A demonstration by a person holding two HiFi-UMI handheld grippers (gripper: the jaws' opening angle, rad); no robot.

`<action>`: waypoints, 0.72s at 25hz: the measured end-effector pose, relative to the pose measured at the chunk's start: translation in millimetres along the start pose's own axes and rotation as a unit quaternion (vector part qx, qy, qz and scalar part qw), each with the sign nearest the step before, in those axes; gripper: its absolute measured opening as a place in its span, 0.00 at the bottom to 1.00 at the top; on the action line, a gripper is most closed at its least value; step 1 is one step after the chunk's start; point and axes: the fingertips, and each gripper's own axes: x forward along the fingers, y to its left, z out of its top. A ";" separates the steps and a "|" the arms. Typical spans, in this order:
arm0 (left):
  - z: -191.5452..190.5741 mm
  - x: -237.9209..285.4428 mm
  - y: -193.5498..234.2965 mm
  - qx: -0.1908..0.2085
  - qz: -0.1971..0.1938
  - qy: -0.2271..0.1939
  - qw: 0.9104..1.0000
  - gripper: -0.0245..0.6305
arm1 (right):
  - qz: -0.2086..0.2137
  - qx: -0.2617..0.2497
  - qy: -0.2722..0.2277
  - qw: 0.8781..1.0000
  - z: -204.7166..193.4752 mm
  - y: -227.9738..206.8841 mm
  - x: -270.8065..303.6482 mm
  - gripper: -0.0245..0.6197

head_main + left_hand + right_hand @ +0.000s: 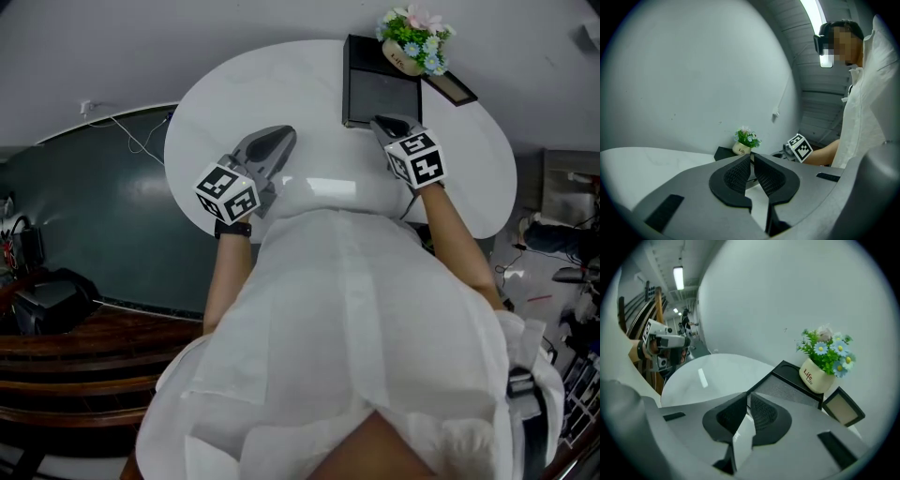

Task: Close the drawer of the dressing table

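Note:
The dressing table shows as a round white top (309, 84); no view shows its drawer, since the person's white clothing covers the table's near edge. My left gripper (279, 141) hovers over the near left of the top, pointing level, its jaws shut (752, 157) with nothing between them. My right gripper (386, 122) hangs over the near right of the top, tilted down toward a black tray (380, 89). Its tips (747, 397) meet with nothing between them.
A small pot of flowers (412, 42) (820, 366) stands on the tray's far corner, and a small picture frame (450, 87) lies beside it. A grey wall rises behind the table. A dark floor (94, 216) with cables lies to the left, and equipment clutters the right.

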 end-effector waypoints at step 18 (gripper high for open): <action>4.9 15.8 -26.0 0.022 -0.040 0.023 0.999 0.06 | -0.014 0.082 -0.064 0.994 -23.0 19.8 -46.6 0.05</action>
